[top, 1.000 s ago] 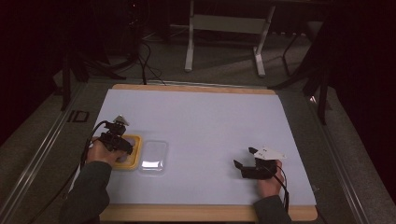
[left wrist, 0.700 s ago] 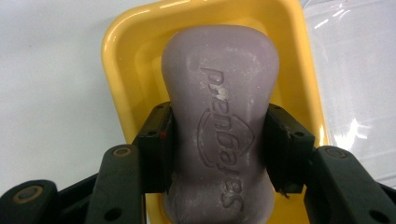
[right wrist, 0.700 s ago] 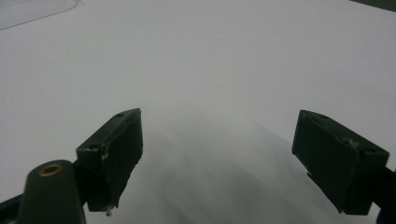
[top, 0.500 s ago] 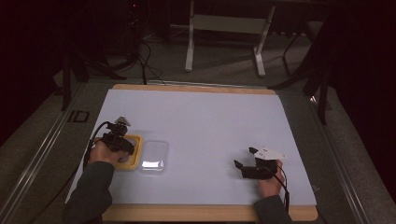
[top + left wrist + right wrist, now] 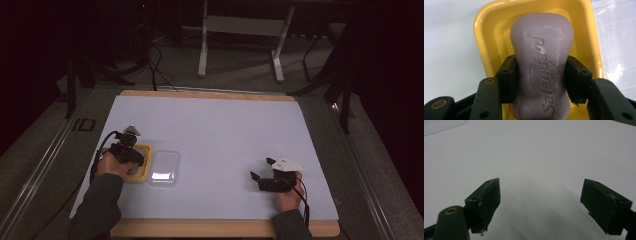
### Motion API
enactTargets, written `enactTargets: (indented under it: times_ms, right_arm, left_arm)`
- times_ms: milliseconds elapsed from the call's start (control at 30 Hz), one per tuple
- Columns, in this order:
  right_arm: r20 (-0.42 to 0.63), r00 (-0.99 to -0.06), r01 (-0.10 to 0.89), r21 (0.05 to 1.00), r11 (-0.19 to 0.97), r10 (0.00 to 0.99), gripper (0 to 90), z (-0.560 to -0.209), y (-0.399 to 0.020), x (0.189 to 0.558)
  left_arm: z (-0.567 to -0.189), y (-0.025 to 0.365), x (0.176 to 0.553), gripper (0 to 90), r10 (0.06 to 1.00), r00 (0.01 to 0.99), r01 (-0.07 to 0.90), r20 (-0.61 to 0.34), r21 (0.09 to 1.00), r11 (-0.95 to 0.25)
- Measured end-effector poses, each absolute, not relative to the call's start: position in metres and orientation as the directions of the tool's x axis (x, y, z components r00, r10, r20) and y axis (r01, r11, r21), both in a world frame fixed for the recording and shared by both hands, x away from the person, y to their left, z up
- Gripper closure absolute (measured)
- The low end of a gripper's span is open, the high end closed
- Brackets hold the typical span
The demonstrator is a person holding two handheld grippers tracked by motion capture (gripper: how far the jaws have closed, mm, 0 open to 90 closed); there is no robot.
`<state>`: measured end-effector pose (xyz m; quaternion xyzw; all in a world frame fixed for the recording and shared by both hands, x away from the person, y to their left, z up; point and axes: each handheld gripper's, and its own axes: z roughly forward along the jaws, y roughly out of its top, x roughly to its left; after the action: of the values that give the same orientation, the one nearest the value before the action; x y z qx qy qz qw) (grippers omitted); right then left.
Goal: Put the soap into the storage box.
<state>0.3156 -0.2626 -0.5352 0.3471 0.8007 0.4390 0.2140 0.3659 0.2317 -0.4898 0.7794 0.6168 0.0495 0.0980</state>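
The soap bar [image 5: 541, 67] lies in a yellow dish [image 5: 140, 161] near the left edge of the white table surface [image 5: 220, 135], just beside a clear lid [image 5: 165, 167]. In the high view both forearms come in from the near edge; the left gripper [image 5: 131, 152] sits over the dish, the right gripper [image 5: 261, 173] rests near the near right corner. Dark floor and a metal stand lie beyond.

In the left gripper view, the jaws clamp the purple bar's sides, its long axis running along them.

In the right gripper view, the jaws stand wide apart, holding nothing, over bare white surface.
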Motion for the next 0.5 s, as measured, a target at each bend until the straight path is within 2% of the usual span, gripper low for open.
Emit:
enactTargets:
  times_ms: [500]
  right_arm:
    - [-0.039,-0.668,0.368,0.851,0.375,0.743,15.8,-0.5352,-0.2624,0.3156]
  left_arm:
    - [-0.4911,0.2307,0.3662,45.8,0.969,0.238,0.954,-0.062,0.204,-0.221]
